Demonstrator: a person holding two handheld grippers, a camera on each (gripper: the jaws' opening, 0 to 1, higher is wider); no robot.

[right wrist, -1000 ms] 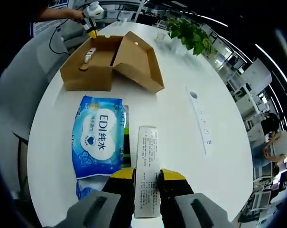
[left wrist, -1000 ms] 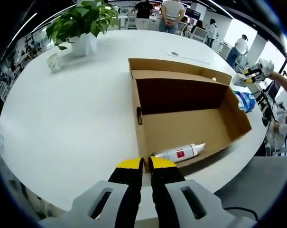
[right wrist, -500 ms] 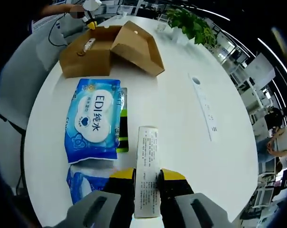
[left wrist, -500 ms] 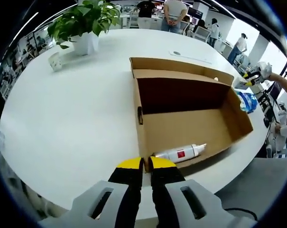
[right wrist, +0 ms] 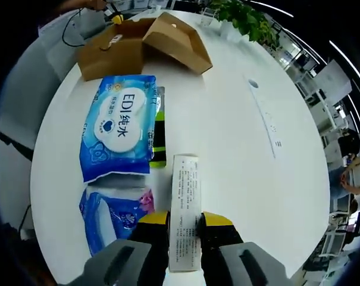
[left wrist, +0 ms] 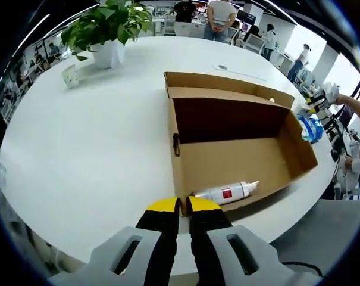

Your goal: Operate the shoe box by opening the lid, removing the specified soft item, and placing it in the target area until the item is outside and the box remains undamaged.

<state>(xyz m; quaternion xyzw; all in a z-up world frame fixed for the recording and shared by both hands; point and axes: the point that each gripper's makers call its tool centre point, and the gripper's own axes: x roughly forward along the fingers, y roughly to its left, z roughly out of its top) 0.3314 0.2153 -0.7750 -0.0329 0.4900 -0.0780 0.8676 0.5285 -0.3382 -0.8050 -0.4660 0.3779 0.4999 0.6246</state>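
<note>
1. Brown cardboard forms the shoe box (left wrist: 239,143), which lies open on the white round bench (left wrist: 90,137) with its lid (left wrist: 227,83) folded back. A white tube with a red label (left wrist: 224,192) lies inside, near the wall closest to the left hand-held gripper (left wrist: 183,205).
2. The left hand-held gripper's yellow-tipped jaws stand nearly together at the box's near corner. Whether they pinch the cardboard edge cannot be told.
3. The right hand-held gripper (right wrist: 184,221) is closed on a slim white printed carton (right wrist: 184,214), held flat between the jaws above the bench.
4. Beside that carton, in the right gripper view, lie a blue wet-wipe pack (right wrist: 120,134), a green-and-black item (right wrist: 159,136) at its edge, and a second blue pack with a pink patch (right wrist: 117,217). All are well apart from the box.
5. The blue wet-wipe pack, the likely soft item, is already outside the box.
6. The step in hand looks like setting the carton down among these items. The next move likely calls for lowering it to bare bench and easing the jaws apart.
</note>
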